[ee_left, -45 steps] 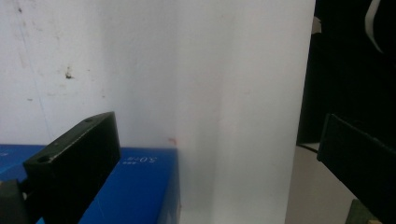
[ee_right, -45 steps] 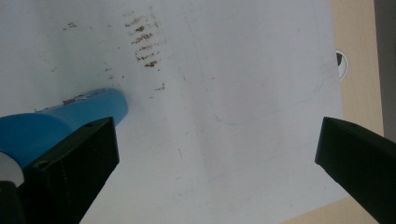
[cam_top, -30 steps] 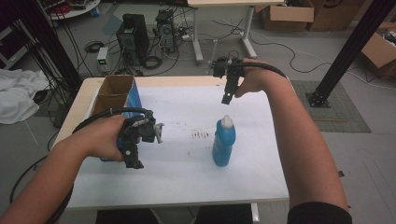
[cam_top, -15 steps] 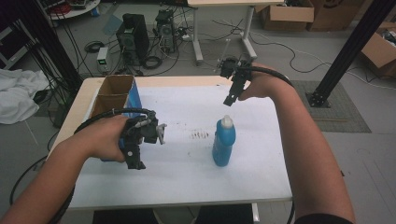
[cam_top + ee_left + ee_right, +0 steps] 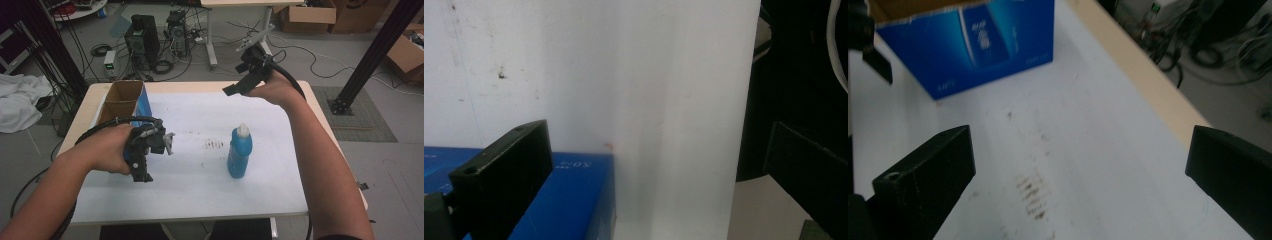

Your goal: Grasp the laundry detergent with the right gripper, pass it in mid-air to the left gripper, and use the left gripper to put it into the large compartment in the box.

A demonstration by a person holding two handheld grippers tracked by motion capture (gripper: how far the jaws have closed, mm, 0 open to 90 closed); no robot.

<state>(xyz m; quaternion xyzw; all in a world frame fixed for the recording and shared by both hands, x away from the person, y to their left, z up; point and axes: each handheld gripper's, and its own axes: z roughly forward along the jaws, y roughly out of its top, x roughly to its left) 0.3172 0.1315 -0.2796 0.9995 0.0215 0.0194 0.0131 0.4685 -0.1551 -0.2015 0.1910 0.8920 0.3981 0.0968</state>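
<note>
While the person's left hand holds the left gripper low over the near left part of the table, the right hand holds the right gripper raised over the far edge, well apart from it. Both grippers carry nothing. Seen from the left gripper view, the jaws stand spread wide, one at the lower left and one at the right edge, with bare white tabletop between them and a blue box just beyond the left jaw. Seen from the right gripper view, the jaws are likewise spread wide, framing a brown smudge on the white surface, with the same blue box farther off at the top, its cardboard flaps open. On the high view, the box sits at the far left corner of the table. A blue bottle with a white cap stands upright near the centre right of the table, touching neither gripper. Black cables trail from both grippers.
</note>
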